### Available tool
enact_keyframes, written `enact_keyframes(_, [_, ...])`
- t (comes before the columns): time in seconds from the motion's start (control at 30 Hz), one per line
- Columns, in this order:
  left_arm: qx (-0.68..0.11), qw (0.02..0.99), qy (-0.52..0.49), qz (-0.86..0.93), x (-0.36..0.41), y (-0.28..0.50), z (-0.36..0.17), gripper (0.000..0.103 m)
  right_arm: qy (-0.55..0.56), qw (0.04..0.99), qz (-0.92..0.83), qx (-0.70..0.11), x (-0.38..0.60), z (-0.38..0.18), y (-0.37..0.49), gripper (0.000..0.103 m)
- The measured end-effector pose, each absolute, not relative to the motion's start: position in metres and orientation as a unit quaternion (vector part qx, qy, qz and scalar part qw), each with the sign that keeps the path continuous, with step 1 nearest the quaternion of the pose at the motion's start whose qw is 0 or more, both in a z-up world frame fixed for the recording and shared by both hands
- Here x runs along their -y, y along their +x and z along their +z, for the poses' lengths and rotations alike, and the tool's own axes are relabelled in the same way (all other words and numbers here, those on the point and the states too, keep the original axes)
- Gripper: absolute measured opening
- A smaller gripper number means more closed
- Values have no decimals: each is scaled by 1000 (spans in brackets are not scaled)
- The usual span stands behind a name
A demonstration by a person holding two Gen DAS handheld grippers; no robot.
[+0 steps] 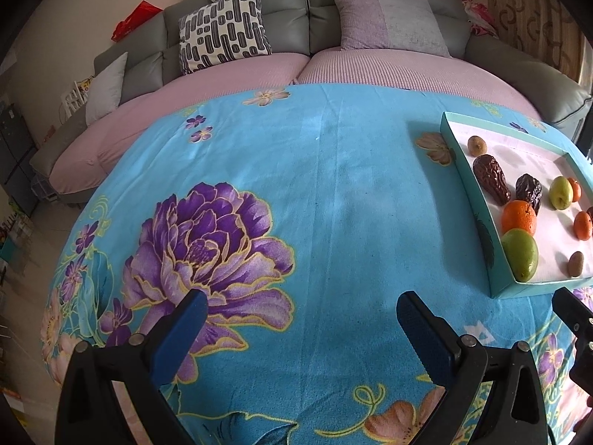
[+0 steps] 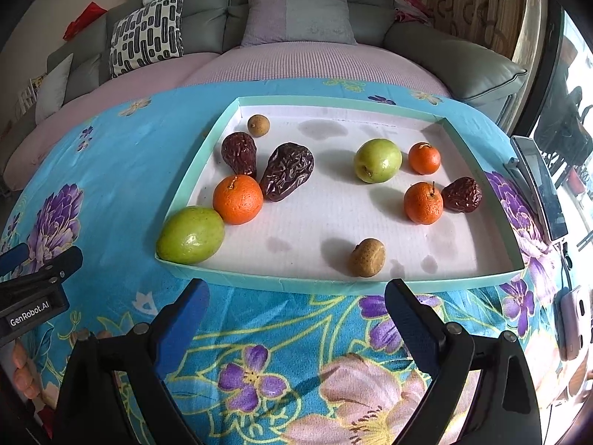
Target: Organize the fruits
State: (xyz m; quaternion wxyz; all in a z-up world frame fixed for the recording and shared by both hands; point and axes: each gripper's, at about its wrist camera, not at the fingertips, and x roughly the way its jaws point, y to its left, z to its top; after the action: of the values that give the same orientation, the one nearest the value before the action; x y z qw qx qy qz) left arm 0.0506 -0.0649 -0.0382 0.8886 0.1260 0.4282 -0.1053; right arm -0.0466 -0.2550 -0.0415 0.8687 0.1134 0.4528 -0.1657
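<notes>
Fruits [image 2: 237,204] are scattered in the tray [image 2: 281,284]; both grippers [image 2: 296,304] [image 1: 302,313] are held apart, empty. Round oranges could be nudged rolling.

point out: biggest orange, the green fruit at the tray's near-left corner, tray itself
biggest orange [image 2: 238,199], right wrist view, centre of its peel.
green fruit [image 2: 191,235], right wrist view, middle of its skin.
tray [image 2: 281,283], right wrist view, near teal wall.
</notes>
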Motion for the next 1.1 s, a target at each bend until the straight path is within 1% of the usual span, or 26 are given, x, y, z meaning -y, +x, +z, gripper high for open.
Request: enact_keyframes(1.1, [-412,894,130,-122,70,45,-32,103,123,869,-164,-450,257,-41,-49,96])
